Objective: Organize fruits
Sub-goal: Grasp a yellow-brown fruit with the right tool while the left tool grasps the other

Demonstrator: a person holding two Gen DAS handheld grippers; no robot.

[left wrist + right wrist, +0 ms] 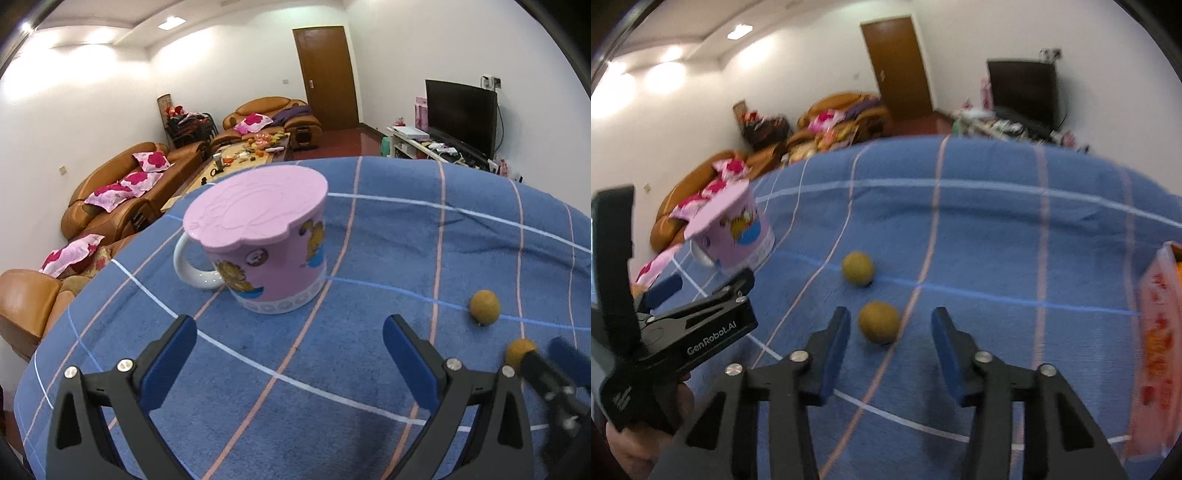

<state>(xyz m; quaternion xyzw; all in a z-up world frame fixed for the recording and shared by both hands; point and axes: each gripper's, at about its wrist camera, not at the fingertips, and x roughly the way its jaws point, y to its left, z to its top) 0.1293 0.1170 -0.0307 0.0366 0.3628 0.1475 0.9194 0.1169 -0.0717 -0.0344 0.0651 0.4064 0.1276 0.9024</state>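
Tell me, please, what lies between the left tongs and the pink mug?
Only bare blue checked cloth. The left wrist view shows the left tongs standing open, short of the pink mug, with nothing between them.

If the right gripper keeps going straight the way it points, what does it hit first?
Most likely the nearer brown fruit, lying on the blue cloth just ahead of the right gripper, whose open fingers are apart from it. Depth is uncertain.
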